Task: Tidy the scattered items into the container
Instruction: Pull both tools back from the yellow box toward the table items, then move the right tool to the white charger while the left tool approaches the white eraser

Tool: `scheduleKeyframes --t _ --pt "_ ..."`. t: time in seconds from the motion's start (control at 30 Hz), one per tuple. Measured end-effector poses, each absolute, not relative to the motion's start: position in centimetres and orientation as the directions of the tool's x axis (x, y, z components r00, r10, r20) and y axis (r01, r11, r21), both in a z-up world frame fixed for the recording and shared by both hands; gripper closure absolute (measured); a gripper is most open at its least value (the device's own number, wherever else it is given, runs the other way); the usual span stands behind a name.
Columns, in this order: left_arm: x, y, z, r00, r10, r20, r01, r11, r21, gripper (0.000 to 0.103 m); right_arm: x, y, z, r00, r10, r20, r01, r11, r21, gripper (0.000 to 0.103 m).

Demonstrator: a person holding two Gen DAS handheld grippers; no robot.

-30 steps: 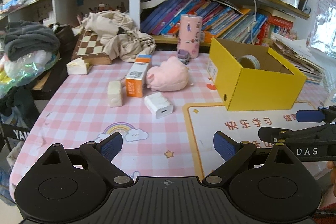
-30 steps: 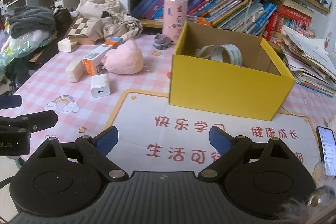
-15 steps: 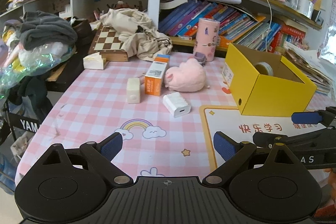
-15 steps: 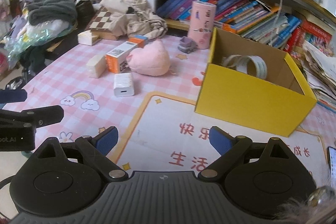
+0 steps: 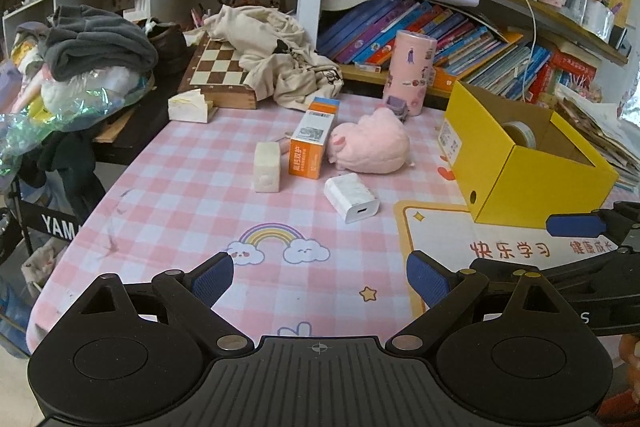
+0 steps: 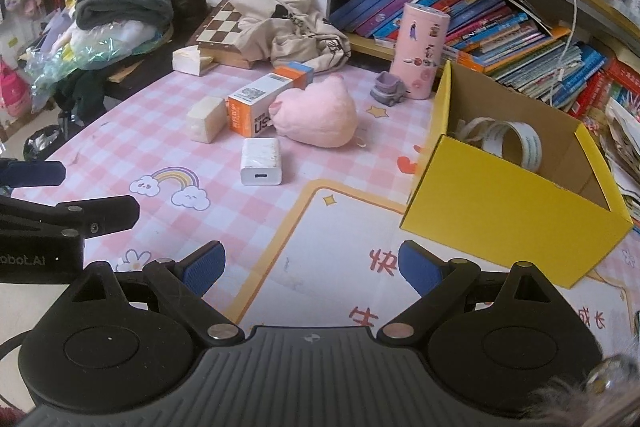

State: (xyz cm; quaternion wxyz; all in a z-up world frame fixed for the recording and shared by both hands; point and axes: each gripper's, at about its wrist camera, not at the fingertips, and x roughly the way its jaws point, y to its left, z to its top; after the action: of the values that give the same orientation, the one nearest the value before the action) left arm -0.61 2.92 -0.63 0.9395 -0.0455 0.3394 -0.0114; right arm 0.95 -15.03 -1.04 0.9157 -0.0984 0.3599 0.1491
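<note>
White charger [image 6: 261, 163] lies centre frame, nearest loose item. Right tool [image 6: 310, 267] and left tool [image 5: 320, 277] both wide open, empty. Approach charger across short sides, then carry to yellow box [image 6: 516, 203].

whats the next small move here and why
Probably ease the right gripper forward to the white charger: its jaws stand open and empty, the charger is the nearest loose item, and the yellow box holds only a tape roll.

The white desk mat with an orange border [image 5: 448, 239] carries red characters "快乐学习". White letters "YAM" stand on a black bar [image 5: 52, 225] beside the table. The black gripper body [image 6: 36, 261] reads "obot.AI".
</note>
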Motion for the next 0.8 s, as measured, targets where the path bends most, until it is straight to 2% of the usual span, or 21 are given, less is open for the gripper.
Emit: scheduleKeyframes --t 0.6,0.8 --pt "4.1 4.8 -2.0 0.769 -0.020 -0.638 -0.061 0.993 -0.104 0.007 7.6 -13.2 -2.5 0.646 0.253 -0.720 -0.400 0.916 -0.037 0.009" --pt "6.0 5.8 -2.8 0.746 -0.005 -0.665 -0.088 0.990 -0.106 0.007 9.8 -12.5 -3.5 0.613 0.272 -0.741 -0.419 0.908 -0.013 0.009"
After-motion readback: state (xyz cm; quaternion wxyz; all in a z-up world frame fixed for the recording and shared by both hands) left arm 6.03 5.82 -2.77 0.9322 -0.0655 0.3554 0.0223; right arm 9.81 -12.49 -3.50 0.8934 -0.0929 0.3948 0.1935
